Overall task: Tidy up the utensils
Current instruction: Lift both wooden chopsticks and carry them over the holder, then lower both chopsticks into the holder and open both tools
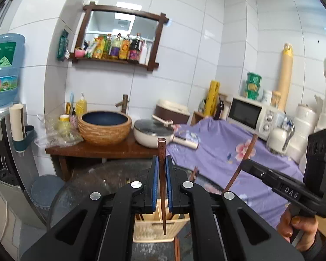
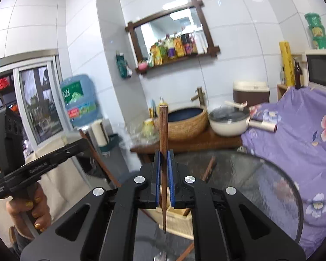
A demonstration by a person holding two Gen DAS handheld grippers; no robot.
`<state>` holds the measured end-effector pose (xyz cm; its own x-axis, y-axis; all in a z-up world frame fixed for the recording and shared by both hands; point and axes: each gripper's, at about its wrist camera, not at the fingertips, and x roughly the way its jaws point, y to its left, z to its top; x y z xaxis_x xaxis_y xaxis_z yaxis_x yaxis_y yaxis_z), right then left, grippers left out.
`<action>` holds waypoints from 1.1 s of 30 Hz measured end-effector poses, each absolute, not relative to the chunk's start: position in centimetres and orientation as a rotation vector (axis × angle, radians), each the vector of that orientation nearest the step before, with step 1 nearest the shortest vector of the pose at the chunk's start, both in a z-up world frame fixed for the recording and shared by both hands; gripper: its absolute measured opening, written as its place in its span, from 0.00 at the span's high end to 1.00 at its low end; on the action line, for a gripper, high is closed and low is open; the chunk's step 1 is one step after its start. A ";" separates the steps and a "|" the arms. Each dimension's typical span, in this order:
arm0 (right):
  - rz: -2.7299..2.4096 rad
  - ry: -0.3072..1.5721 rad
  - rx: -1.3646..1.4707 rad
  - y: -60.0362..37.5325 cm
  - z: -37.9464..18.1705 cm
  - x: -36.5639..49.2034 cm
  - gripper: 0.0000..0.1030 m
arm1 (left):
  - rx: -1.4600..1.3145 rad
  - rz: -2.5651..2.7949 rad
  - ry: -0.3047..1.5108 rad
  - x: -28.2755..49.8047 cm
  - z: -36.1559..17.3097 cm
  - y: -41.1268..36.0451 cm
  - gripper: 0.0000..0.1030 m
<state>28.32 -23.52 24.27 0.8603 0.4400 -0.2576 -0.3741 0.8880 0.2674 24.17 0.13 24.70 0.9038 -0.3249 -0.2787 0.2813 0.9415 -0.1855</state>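
My left gripper (image 1: pixel 162 163) is shut on a dark wooden chopstick (image 1: pixel 162 150) that stands upright, its thin tip hanging over a cream slotted utensil holder (image 1: pixel 156 228) on the round glass table (image 1: pixel 93 187). My right gripper (image 2: pixel 163 158) is shut on a second wooden chopstick (image 2: pixel 163 126), also upright, tip down beside the same holder (image 2: pixel 178 219). The right gripper and its chopstick (image 1: pixel 247 152) show at the right of the left wrist view; the left gripper's chopstick (image 2: pixel 97 154) shows at the left of the right wrist view. More chopsticks (image 2: pixel 208 165) stick out of the holder.
A wooden counter (image 1: pixel 110 148) behind the table carries a woven basin (image 1: pixel 105 126) and a lidded cream pan (image 1: pixel 152 132). A purple flowered cloth (image 1: pixel 223 143) covers the surface to the right, with a microwave (image 1: pixel 250 113). A water dispenser (image 1: pixel 4 69) stands at left.
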 end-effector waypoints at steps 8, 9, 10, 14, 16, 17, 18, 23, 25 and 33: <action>0.337 0.241 0.210 -23.1 24.5 30.5 0.93 | -0.202 -0.214 0.272 27.3 25.5 0.6 0.94; 0.327 0.242 0.203 -22.9 24.0 30.8 0.93 | -0.204 -0.202 0.283 28.0 24.8 0.4 0.94; 0.321 0.243 0.196 -22.7 23.4 31.1 0.93 | -0.203 -0.189 0.296 28.6 24.1 0.3 0.94; 0.294 0.257 0.172 -22.2 21.1 32.0 0.93 | -0.203 -0.174 0.348 30.2 21.5 0.0 0.94; 0.290 0.278 0.171 -22.1 19.9 32.5 0.93 | -0.198 -0.174 0.378 30.8 20.1 -0.2 0.94; 0.290 0.296 0.171 -22.0 19.2 32.8 0.93 | -0.195 -0.175 0.392 31.0 19.4 -0.4 0.94; 0.288 0.304 0.171 -22.0 18.7 33.0 0.93 | -0.191 -0.177 0.401 31.0 18.9 -0.5 0.94; 0.287 0.352 0.175 -21.8 16.2 33.7 0.93 | -0.168 -0.175 0.445 31.6 16.1 -1.3 0.94; 0.288 0.365 0.175 -21.7 15.4 33.8 0.93 | -0.162 -0.176 0.469 31.8 14.9 -1.5 0.94; 0.287 0.415 0.172 -21.2 12.7 34.3 0.93 | -0.140 -0.164 0.501 32.1 12.4 -1.8 0.94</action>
